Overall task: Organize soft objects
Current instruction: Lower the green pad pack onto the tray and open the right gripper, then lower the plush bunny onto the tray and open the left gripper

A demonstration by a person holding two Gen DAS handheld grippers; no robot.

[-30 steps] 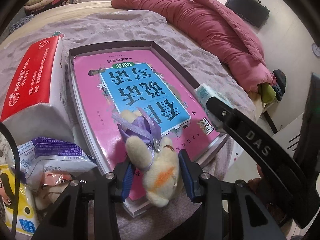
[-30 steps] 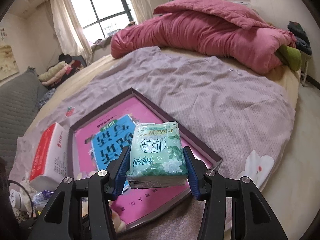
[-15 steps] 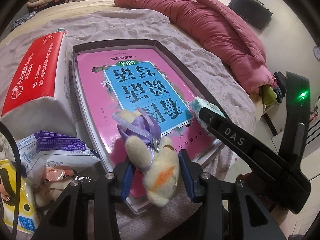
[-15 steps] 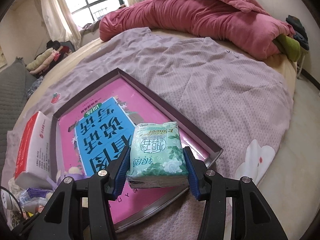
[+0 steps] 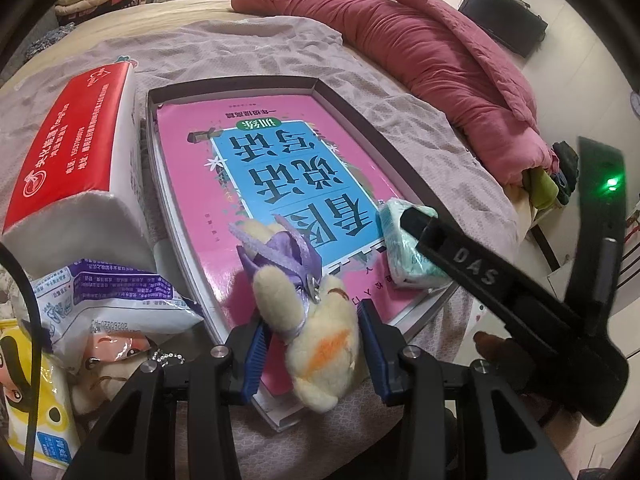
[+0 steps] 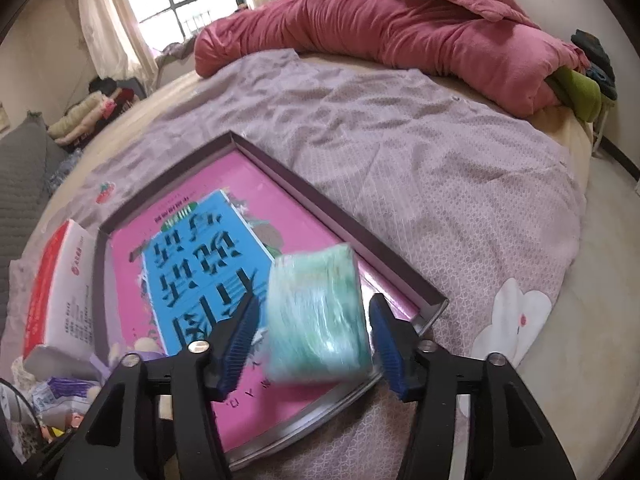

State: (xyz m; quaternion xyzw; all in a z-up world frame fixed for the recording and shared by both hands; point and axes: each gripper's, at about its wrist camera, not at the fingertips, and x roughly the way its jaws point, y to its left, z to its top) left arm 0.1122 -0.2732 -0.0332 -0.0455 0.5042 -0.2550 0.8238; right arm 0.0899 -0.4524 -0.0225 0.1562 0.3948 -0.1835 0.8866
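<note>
Both grippers over the book tray on the bed

The left gripper (image 5: pixel 310 346) clamps a cream plush toy (image 5: pixel 316 332) with a purple ribbon at the tray's (image 5: pixel 362 120) 6 o'clock edge. The right gripper (image 6: pixel 314 330) has its jaws spread, and the blurred green tissue pack (image 6: pixel 316 316) sits between them with gaps on both sides, over the pink book's (image 6: pixel 132 280) 4 o'clock corner. A red tissue brick (image 5: pixel 72 152) lies at the tray's 9 o'clock.

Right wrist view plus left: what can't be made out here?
- Green plastic tissue pack: print smeared by motion blur in the right wrist view; whether the right claw grips it is unclear.
- Cream plush rabbit: face hidden by its purple bow, left wrist view.
- Pink doll face: mostly covered by a white printed bag.
</note>
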